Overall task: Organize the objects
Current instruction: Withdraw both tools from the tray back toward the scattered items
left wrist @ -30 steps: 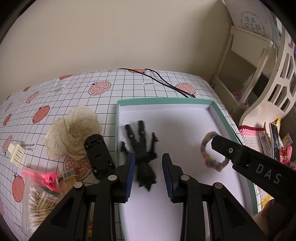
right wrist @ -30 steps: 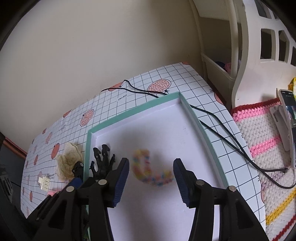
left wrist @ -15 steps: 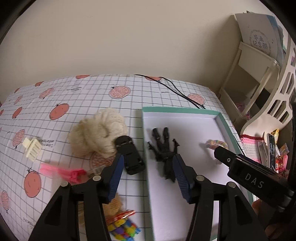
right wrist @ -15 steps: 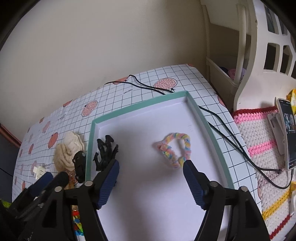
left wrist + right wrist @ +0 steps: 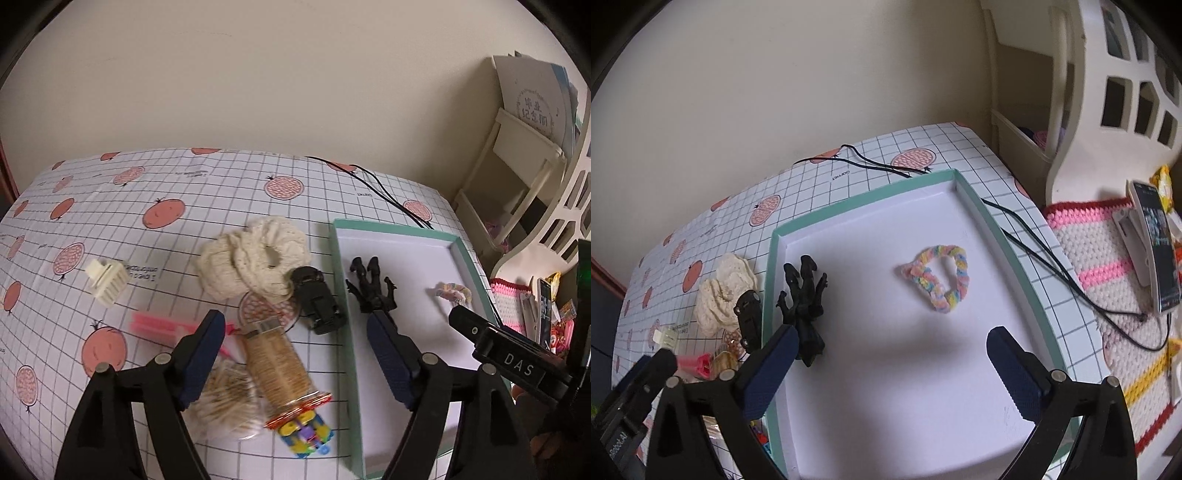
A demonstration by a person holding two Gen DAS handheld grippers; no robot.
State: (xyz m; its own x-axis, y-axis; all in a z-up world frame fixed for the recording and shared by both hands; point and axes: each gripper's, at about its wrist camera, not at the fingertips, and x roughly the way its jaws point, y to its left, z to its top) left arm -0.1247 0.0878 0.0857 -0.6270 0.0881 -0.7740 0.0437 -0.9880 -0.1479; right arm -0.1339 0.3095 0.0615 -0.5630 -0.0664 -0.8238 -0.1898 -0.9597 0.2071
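Note:
A white tray with a teal rim [image 5: 399, 230] [image 5: 871, 192] holds a black figure [image 5: 373, 290] [image 5: 805, 295] at its left side and a pastel scrunchie [image 5: 942, 277] [image 5: 452, 291] further right. My left gripper [image 5: 291, 325] hangs over the tray's left rim and the tablecloth, its jaws opening and gripping nothing. Below it lie a clear tube of sticks [image 5: 277, 362] and a black toy car [image 5: 317, 302]. My right gripper [image 5: 892, 336] hovers over the tray floor, short of the scrunchie, its jaws opening with nothing between them.
Left of the tray lie a cream crochet scrunchie [image 5: 255, 258], a cream clip [image 5: 107, 282], a pink item [image 5: 159, 325], a bag of cotton swabs [image 5: 221, 402] and coloured blocks [image 5: 304, 432]. A black cable [image 5: 1052, 258] runs past the tray's right rim towards a phone [image 5: 1156, 251] on a crochet mat.
My left gripper let the black figure go, spread its jaws and moved left and up out of the tray. My right gripper spread wide, and the pastel scrunchie dropped onto the tray floor.

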